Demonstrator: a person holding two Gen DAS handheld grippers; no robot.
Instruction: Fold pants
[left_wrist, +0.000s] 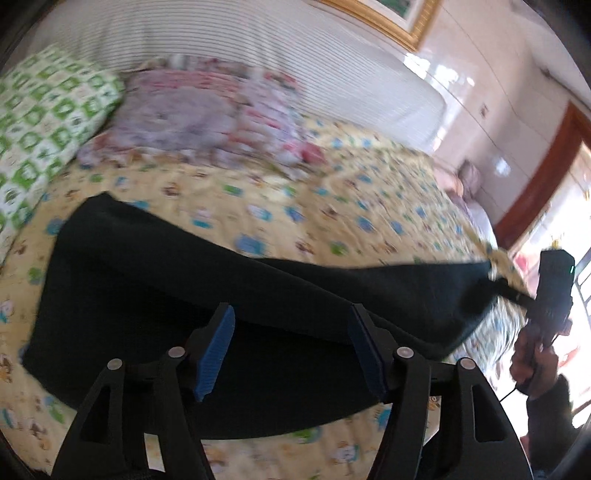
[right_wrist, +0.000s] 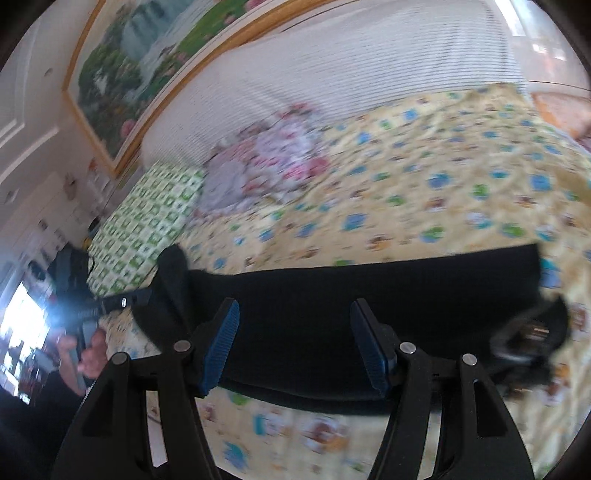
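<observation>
Looking down both wrist cams, we see the black pants (left_wrist: 155, 295) lying folded flat on the bed (left_wrist: 332, 206), on the yellow cartoon-print sheet, w/ the long edge running across the view. Left tool (left_wrist: 290, 350) hangs above the pants, blue pads (left_wrist: 216, 354) spread wide, nothing btwn them, no contact w/ the cloth as far as we can tell; frames are motion-blurred. Right tool (right_wrist: 293, 347) likewise stands wide open over the pants (right_wrist: 332, 295), pads empty. In the left view we spot the right tool (left_wrist: 509, 291) out at the pants' far right end, gripped by a hand (left_wrist: 532, 362) in a dark sleeve; can't tell there if its fingers touch the fabric. In the right view the left tool (right_wrist: 173, 277) shows at the pants' left end, a hand (right_wrist: 85, 354) behind it. A dark strap or loop (right_wrist: 524, 332) lies by the pants' right end, too blurred to ID. Green-check pillow (left_wrist: 48, 122) and a pink floral bundle (left_wrist: 199, 114) sit near the white striped headboard (left_wrist: 258, 48), well apart from the pants. Framed landscape picture (right_wrist: 140, 70) hangs on the wall above.
</observation>
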